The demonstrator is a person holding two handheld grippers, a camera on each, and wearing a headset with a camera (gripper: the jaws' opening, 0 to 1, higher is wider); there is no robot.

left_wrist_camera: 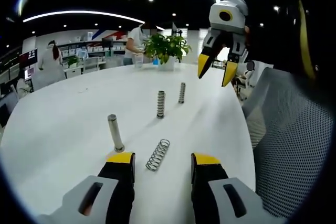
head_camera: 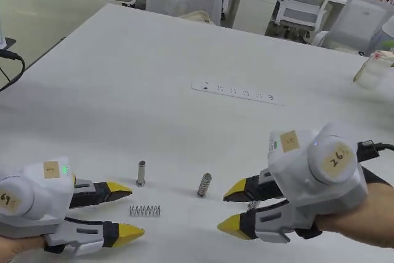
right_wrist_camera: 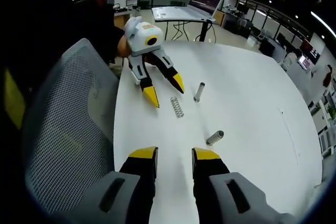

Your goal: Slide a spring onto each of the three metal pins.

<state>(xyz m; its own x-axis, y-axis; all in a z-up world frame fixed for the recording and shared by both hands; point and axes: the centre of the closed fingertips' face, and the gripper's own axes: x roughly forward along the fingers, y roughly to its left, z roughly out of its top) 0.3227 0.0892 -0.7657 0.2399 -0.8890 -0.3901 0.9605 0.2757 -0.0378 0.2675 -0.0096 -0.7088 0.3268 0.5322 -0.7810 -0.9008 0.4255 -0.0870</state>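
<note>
A bare metal pin [head_camera: 141,173] stands upright on the white table [head_camera: 154,90]. To its right stands a pin with a spring on it [head_camera: 204,185]. Another sprung pin [head_camera: 253,204] peeks out behind my right gripper [head_camera: 225,212], which is open and empty. A loose spring [head_camera: 144,210] lies flat just in front of my left gripper [head_camera: 126,210], also open and empty. In the left gripper view the loose spring [left_wrist_camera: 157,154] lies between the yellow tips, beside the bare pin [left_wrist_camera: 115,132]. The right gripper view has the loose spring [right_wrist_camera: 177,107], bare pin [right_wrist_camera: 199,92] and a sprung pin [right_wrist_camera: 214,138].
A white power strip [head_camera: 237,91] lies mid-table, and a clear jar [head_camera: 372,69] stands at the far right edge. A black cable [head_camera: 9,60] hangs at the left edge. Office chairs [head_camera: 305,4] line the far side. A mesh chair [right_wrist_camera: 68,114] stands close behind the near edge.
</note>
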